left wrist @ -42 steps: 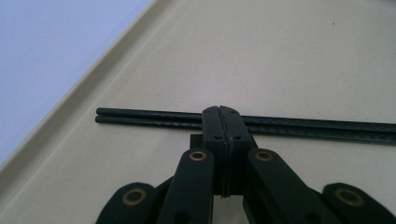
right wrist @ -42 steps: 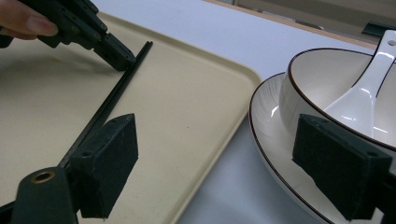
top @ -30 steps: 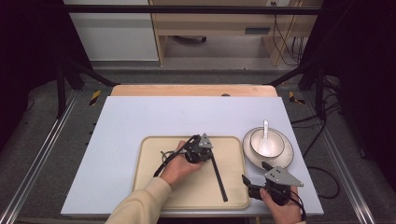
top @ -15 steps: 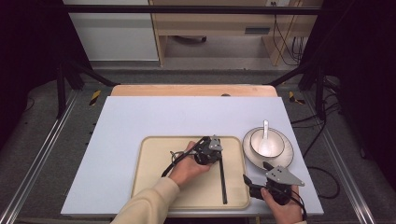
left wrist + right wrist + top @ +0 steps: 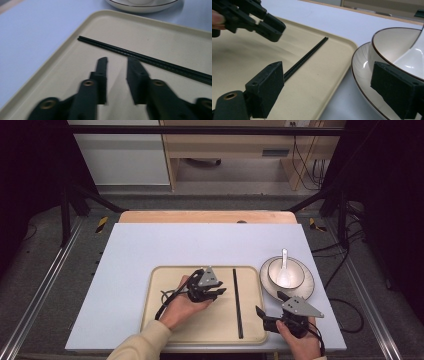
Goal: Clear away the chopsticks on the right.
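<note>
From the high view I have the left gripper (image 5: 216,292) over the middle of the beige tray (image 5: 165,320), pointing toward the black chopsticks (image 5: 237,301) that lie flat on the tray's right part, running from its far edge toward its near edge. My left jaws have just been opening; in the left gripper view (image 5: 117,65) they stand a little apart with bare tray between them and nothing held. The chopsticks (image 5: 150,61) lie just beyond the tips there, not touching them, side by side as a pair.

The right gripper (image 5: 270,311) sits at the near right corner of the tray, in my right hand (image 5: 300,340), with its jaws spread wide and released. In the right gripper view (image 5: 325,87) the left pad hangs above the tray and the right pad in front of the plate, with nothing gripped. The chopsticks (image 5: 305,58) run away from that left pad toward the tray's far rim; whether the pad touches their near end I cannot tell, since the pad covers it.

To the right of the tray, just beside its rim, stands a plate (image 5: 302,292) with a white bowl (image 5: 295,270) on it and a white spoon (image 5: 284,262) resting in the bowl. Everything sits on the pale blue table top (image 5: 200,245). The left gripper (image 5: 265,23) also shows at the upper left of the right gripper view, hanging over the tray, and nothing lies between it and the chopsticks.
</note>
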{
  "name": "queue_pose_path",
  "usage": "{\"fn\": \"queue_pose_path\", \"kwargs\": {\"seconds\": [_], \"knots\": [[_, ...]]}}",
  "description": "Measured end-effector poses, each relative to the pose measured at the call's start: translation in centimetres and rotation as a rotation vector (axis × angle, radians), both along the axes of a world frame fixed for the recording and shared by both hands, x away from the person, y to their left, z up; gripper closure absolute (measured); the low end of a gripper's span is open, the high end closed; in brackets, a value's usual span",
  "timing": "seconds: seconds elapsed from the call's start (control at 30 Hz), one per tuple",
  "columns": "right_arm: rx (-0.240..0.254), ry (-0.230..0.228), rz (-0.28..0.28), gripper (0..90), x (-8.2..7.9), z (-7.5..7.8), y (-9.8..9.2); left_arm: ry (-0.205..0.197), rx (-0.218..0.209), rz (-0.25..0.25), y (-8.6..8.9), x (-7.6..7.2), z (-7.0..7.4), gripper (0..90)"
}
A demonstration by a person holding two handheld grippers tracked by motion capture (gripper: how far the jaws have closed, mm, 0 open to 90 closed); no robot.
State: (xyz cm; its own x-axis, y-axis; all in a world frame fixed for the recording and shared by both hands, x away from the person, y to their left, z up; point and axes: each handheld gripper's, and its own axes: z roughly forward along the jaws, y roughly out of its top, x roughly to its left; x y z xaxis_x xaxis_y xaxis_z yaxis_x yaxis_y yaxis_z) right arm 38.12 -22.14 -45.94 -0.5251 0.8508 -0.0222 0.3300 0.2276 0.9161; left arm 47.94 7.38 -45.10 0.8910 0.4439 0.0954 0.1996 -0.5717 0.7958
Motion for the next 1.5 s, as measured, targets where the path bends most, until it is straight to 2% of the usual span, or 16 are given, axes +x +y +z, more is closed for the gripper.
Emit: {"fn": "queue_pose_path", "kwargs": {"seconds": [0.03, 0.1, 0.13, 0.17, 0.2, 0.27, 0.3, 0.43, 0.5, 0.57, 0.7, 0.77, 0.87, 0.97, 1.27, 1.5], "knots": [[-0.002, -0.002, 0.006, 10.9, 0.1, 0.1, 0.3, -0.007, -0.003, 0.011, 0.5, -0.2, 0.1, 58.1], [0.009, 0.000, 0.012, 10.4, 0.3, 0.2, 0.5, -0.020, -0.029, 0.029, 1.6, -0.7, 0.2, 50.0], [0.009, 0.000, 0.023, 10.1, 0.6, 0.3, 0.8, -0.034, -0.049, 0.043, 2.8, -1.1, 0.3, 43.7], [0.009, 0.000, 0.023, 10.1, 0.6, 0.3, 0.8, -0.034, -0.049, 0.043, 2.8, -1.1, 0.3, 41.3], [0.005, 0.000, 0.027, 10.1, 0.7, 0.4, 0.9, -0.038, -0.059, 0.052, 3.6, -1.4, 0.4, 41.3], [0.011, -0.002, 0.044, 10.1, 1.2, 0.7, 1.3, -0.059, -0.080, 0.071, 5.8, -2.1, 0.7, 32.1], [0.011, -0.002, 0.044, 10.1, 1.2, 0.7, 1.3, -0.059, -0.080, 0.071, 5.8, -2.1, 0.7, 30.1], [0.007, -0.009, 0.062, 10.1, 2.0, 1.1, 1.6, -0.088, -0.135, 0.099, 8.6, -2.7, 1.2, 23.6], [0.008, -0.010, 0.070, 10.1, 2.4, 1.2, 1.8, -0.101, -0.149, 0.107, 9.8, -3.0, 1.4, 20.6], [0.006, -0.016, 0.081, 10.1, 2.7, 1.2, 1.7, -0.131, -0.178, 0.117, 11.1, -3.5, 1.6, 17.6], [0.011, -0.028, 0.084, 10.1, 2.6, 1.5, 1.6, -0.150, -0.209, 0.120, 12.7, -4.1, 1.6, 9.4], [0.011, -0.030, 0.084, 9.9, 2.6, 1.4, 1.4, -0.154, -0.217, 0.139, 13.8, -4.4, 1.5, 4.8], [0.012, -0.036, 0.082, 9.7, 2.4, 1.5, 1.0, -0.148, -0.234, 0.165, 15.4, -4.5, 1.4, 4.3], [0.021, -0.045, 0.077, 9.7, 2.2, 1.8, 0.6, -0.162, -0.248, 0.175, 16.6, -4.6, 1.4, 4.4], [0.010, -0.071, 0.081, 8.5, 1.8, 1.9, -0.3, -0.215, -0.283, 0.158, 19.8, -5.7, 1.4, 4.3], [-0.003, -0.087, 0.090, 7.9, 1.3, 1.5, -1.0, -0.243, -0.316, 0.156, 21.3, -6.1, 0.9, 4.3]]}}
